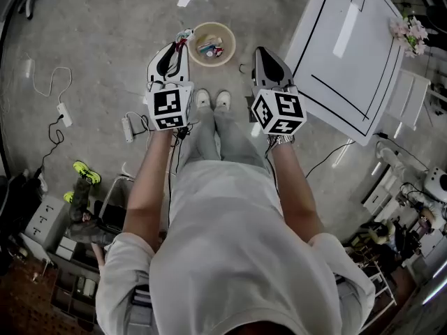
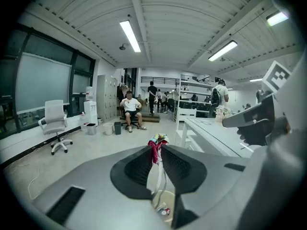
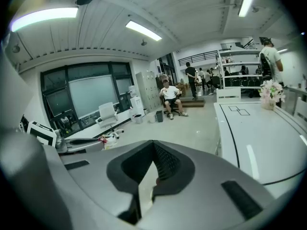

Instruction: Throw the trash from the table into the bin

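Observation:
A round beige bin (image 1: 193, 42) with some rubbish inside stands on the floor just ahead of the person's feet. My left gripper (image 1: 184, 38) hangs at the bin's left rim, shut on a crumpled red, white and green wrapper (image 1: 186, 35). In the left gripper view the wrapper (image 2: 157, 144) sticks up from between the closed tips of the left gripper (image 2: 158, 150), and the bin (image 2: 163, 206) shows below the jaws. My right gripper (image 1: 259, 51) is to the right of the bin, between it and the white table (image 1: 335, 54). The tips of the right gripper (image 3: 153, 144) meet with nothing between them.
The white table (image 3: 259, 138) carries black line markings and a vase of flowers (image 1: 412, 32) at its far end. Power strips and cables (image 1: 128, 127) lie on the floor to the left. Far off are a seated person (image 2: 129, 108) and an office chair (image 2: 55, 124).

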`<move>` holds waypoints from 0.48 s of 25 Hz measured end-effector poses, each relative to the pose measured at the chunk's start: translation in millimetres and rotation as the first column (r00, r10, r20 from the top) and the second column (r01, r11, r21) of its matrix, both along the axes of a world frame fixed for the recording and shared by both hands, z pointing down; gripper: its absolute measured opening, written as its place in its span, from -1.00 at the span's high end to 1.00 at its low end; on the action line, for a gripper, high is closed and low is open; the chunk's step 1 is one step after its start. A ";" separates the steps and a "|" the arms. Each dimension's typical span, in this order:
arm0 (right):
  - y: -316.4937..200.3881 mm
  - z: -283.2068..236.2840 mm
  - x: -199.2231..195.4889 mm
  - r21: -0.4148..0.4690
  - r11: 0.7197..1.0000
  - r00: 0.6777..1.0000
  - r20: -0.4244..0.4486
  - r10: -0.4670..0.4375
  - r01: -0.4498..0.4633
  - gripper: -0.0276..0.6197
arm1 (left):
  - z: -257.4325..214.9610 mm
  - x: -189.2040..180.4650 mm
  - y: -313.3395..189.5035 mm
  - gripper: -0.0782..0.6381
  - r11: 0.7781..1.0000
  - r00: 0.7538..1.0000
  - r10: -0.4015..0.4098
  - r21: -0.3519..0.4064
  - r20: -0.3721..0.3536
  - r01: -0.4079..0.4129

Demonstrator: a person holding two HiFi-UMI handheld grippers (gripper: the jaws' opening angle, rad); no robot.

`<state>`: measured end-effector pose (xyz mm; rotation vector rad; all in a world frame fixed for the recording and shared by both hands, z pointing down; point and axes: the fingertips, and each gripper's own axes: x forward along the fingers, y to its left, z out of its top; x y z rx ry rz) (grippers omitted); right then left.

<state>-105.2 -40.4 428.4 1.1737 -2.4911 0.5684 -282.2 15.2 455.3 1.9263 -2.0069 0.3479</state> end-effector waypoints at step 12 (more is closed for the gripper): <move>-0.3 151.7 -30.4 -0.170 0.985 0.998 -0.044 -0.040 0.032 0.91 | 174.6 13.8 -19.5 0.60 0.982 0.997 0.024 -0.185 -0.075 -0.037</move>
